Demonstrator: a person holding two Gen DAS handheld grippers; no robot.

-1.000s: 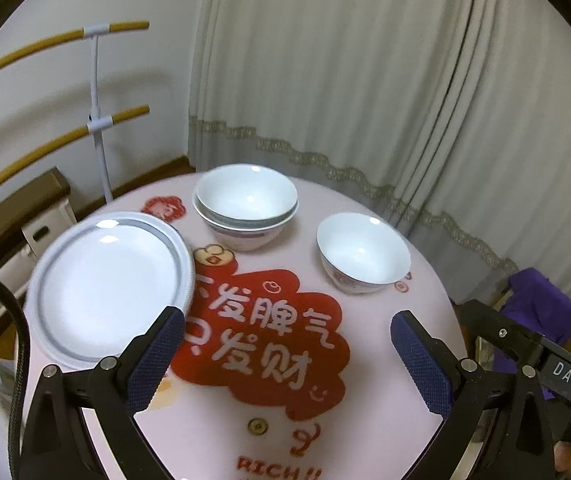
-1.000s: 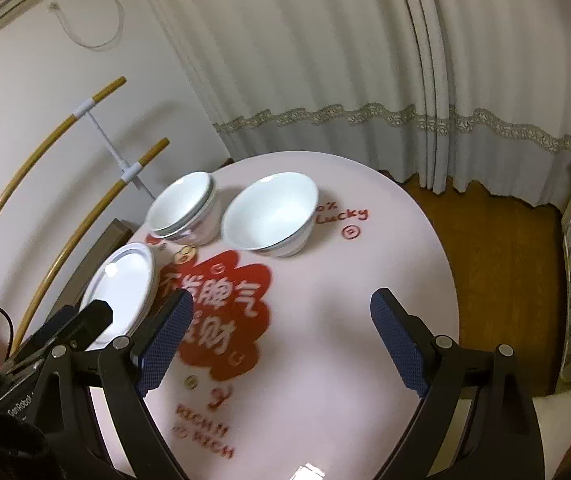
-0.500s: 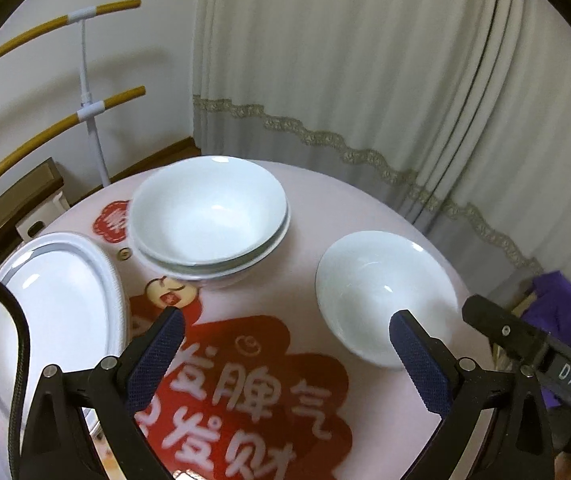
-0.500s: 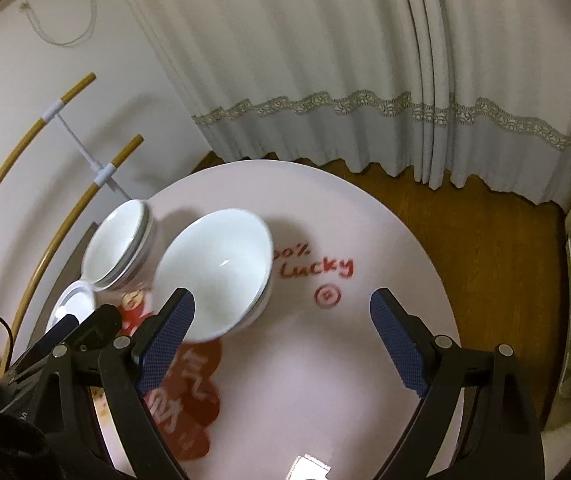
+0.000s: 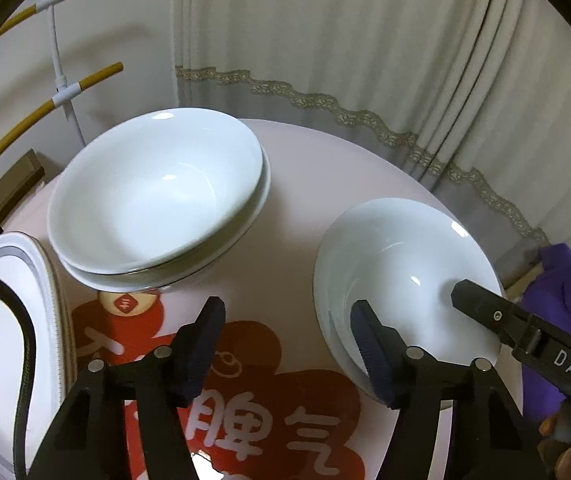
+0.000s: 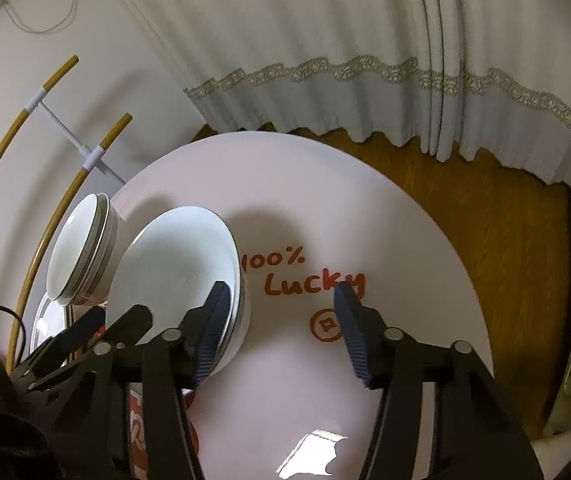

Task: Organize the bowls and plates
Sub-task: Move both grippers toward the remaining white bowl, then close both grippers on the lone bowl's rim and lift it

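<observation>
Left wrist view:
Single bowl (image 5: 401, 276): sits alone on the right side of the desk (image 5: 297, 184), apart from the others.
Left fingers (image 5: 289, 348): about half open and closing. My right pad hangs over the near-left rim of the single bowl and my left pad over bare desk; I cannot tell that either pad presses on the wall yet.
Stacked bowls (image 5: 157, 196): two nested, upright, at the back left; judging by the task, the spot where the loose bowl belongs.
Plates (image 5: 1, 332): stacked flat at the left edge, just beside the stacked bowls, untouched.
Other tool: one tip of my right fingers reaches in over the far-right rim of the same bowl.

Right wrist view:
Right fingers (image 6: 281, 324): also half open and closing. My left pad lies over the inside of the single bowl (image 6: 173, 276) at its right rim, my right pad outside over the red lettering (image 6: 309, 276), so the wall stands between them; contact is not clear.
Why two grips: I judge I take opposite rims so the smooth, deep bowl lifts level without slipping.
Stacked bowls (image 6: 81, 252): just left of the single bowl, close enough for a short carry.
Plates (image 6: 47, 320): only a sliver shows below the stack.
</observation>
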